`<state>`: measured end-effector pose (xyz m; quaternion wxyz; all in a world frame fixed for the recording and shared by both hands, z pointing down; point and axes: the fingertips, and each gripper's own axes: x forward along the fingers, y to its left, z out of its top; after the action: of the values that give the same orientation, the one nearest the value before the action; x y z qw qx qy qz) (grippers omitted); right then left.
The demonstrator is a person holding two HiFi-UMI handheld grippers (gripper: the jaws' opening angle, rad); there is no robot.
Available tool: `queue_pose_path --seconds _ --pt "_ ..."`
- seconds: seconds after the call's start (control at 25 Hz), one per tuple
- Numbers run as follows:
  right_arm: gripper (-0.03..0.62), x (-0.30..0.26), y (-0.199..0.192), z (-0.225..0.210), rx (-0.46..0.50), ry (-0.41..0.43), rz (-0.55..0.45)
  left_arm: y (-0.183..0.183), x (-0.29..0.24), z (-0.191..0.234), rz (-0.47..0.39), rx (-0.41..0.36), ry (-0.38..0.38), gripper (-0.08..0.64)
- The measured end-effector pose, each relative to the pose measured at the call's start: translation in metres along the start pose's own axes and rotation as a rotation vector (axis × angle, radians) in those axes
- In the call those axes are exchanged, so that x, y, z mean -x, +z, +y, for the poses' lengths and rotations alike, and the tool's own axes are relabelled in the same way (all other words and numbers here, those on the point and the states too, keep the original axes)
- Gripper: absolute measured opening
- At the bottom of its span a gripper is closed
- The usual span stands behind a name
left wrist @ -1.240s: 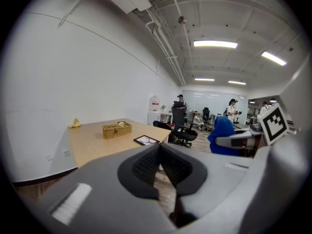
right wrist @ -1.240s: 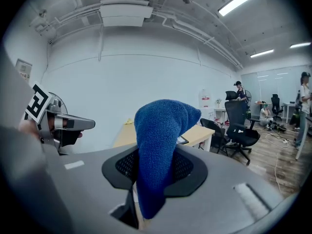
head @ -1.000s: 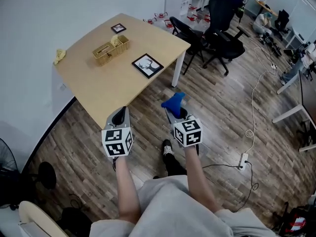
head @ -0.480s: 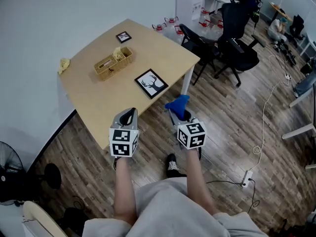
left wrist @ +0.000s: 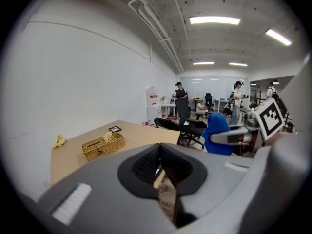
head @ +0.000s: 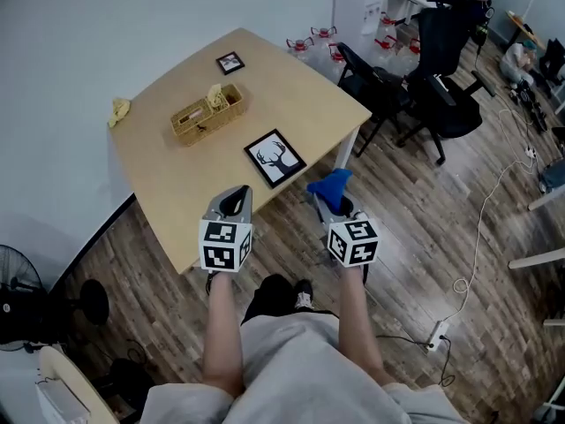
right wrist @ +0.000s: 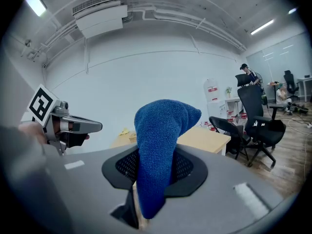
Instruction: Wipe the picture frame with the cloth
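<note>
Nothing is judged wiped yet: the cloth (head: 328, 185) is clamped in the right gripper (head: 333, 200), the left gripper (head: 236, 194) is closed empty, and the picture frame (head: 274, 158) at centre is unreached.

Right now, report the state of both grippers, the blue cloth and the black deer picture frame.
Blue microfibre cloth, pinched in the right gripper, bunched upward.
Right gripper, shut on the cloth.
Left gripper, shut, empty.
Black deer-print picture frame, lying flat on the wooden table, untouched.
Woven wicker basket, upright.
</note>
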<state>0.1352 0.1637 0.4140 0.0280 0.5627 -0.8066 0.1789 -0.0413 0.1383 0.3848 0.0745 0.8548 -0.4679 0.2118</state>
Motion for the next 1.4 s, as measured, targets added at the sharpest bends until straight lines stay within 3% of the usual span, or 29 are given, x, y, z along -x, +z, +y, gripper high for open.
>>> queue_pose_path --seconds 0.32,0.56,0.88,1.2,1.4 --pt "0.107 -0.051 -0.007 -0.018 0.021 0.016 0.052 -0.010 -0.049 0.036 0.022 0.075 0.008 0.052" --pt "0.107 -0.110 0.010 -0.043 0.051 0.029 0.077 0.002 -0.109 0.070 0.031 0.113 0.007 0.052" --pt "0.107 -0.204 0.015 -0.073 0.081 0.066 0.163 -0.012 -0.184 0.124 0.120 0.152 0.020 0.052" --pt "0.107 -0.272 -0.017 -0.089 0.167 0.109 0.324 -0.047 -0.238 0.155 0.211 0.148 -0.052 0.052" --pt "0.107 -0.295 -0.041 -0.094 0.282 0.182 0.449 -0.074 -0.259 0.159 0.255 0.164 -0.110 0.052"
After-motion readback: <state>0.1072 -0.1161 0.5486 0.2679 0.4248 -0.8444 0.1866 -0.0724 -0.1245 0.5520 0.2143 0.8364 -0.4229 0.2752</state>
